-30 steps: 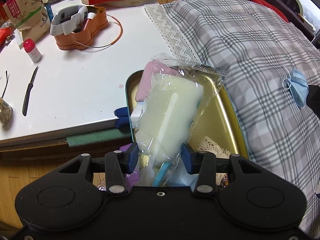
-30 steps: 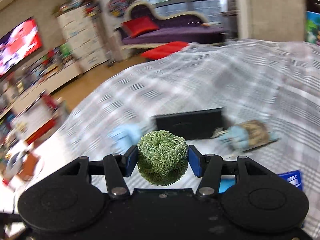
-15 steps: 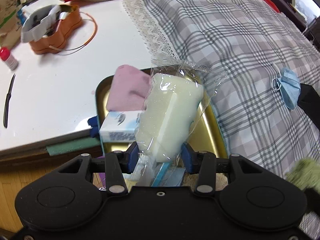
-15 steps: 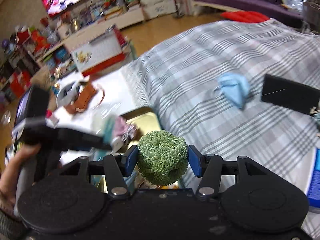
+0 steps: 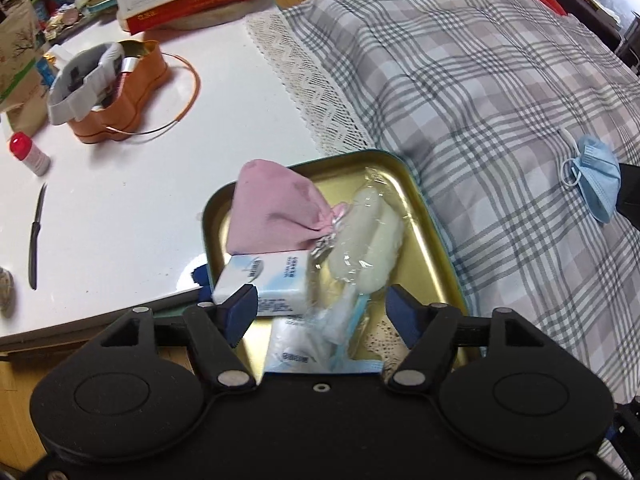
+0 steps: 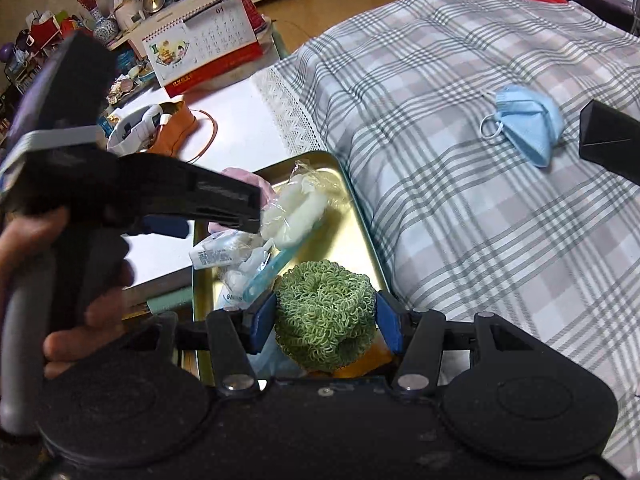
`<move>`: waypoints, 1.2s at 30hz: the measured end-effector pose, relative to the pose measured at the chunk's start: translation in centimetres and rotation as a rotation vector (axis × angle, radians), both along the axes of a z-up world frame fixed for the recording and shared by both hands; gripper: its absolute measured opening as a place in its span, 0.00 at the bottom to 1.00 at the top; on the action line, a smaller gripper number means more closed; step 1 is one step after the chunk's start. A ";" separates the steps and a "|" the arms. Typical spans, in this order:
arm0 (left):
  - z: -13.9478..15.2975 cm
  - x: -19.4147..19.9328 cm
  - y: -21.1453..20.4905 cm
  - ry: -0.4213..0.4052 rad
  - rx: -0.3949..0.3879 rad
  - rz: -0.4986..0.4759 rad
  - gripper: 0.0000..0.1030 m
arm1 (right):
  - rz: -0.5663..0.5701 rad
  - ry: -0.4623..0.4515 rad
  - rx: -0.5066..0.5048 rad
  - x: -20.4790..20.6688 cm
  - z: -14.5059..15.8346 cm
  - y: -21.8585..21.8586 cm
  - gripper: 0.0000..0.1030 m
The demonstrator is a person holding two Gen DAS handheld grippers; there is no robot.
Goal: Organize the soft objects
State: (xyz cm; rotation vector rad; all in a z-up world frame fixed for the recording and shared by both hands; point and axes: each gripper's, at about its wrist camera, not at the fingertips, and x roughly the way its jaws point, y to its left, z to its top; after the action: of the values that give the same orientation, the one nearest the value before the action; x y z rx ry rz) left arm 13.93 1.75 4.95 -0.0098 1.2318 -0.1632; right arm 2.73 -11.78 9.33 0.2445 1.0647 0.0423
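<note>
Sponge (image 5: 366,240), wrapped in clear film, now lies in the gold tray (image 5: 436,248), leaning against the pink pouch (image 5: 276,208) at about ten o'clock from it, with a tissue pack (image 5: 268,284) at the tray's near-left corner. The left hand-held gripper (image 5: 320,312) has just been opening; its blue pads stand apart on either side of the wrapper's tail and no longer press it, so the sponge is released. Best now to lift this gripper straight away from the tray, so that neither pad snags the loose film and drags the sponge back out.

The right hand-held gripper (image 6: 326,320) is clamped on the green scrubber (image 6: 324,316), both pads biting into its coils, and it hangs over the near end of the tray (image 6: 360,216). The free gold floor shows at about one o'clock from the scrubber, between the sponge (image 6: 296,212) and the tray's right rim. I would wait until the left gripper (image 6: 160,196) clears, since it crosses the tray at ten o'clock, then bring the scrubber low over that bare patch and part the pads only when it rests, as a springy ball let go from height could roll off onto the checked bedspread (image 6: 480,200). The blue face mask (image 6: 524,124) out on the bed at two o'clock looks like the next soft thing to fetch.
</note>
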 end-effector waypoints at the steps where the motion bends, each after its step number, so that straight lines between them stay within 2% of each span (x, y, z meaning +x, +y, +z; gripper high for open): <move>1: 0.1 -0.2 0.4 -0.007 0.003 0.008 0.65 | 0.001 0.002 0.001 0.2 -0.2 0.2 0.52; 4: 0.5 -0.7 1.4 -0.030 0.016 0.037 0.66 | 0.010 0.003 0.002 0.9 -0.5 0.8 0.52; 6: 0.7 -1.0 2.0 -0.040 0.021 0.050 0.74 | 0.023 -0.001 0.006 1.3 -0.7 1.2 0.55; 8: 0.9 -1.4 2.5 -0.047 0.022 0.063 0.75 | 0.034 -0.004 0.012 1.8 -0.9 1.6 0.58; 15: 0.6 -2.9 3.5 -0.025 0.008 0.069 0.81 | 0.036 0.007 0.004 1.5 -1.0 1.5 0.61; 24: 0.0 -5.6 3.5 -0.016 0.023 0.052 0.84 | 0.039 0.007 -0.062 -1.3 -0.8 0.4 0.61; 36: 0.8 -10.7 3.0 -0.086 0.052 0.051 0.85 | 0.052 -0.005 -0.121 -6.7 -0.8 -1.6 0.61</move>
State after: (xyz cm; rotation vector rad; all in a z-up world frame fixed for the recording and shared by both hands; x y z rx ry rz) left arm 3.19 4.73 5.80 0.0109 1.1490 -0.0857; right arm -3.93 -13.37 8.51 0.1074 1.0643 0.0250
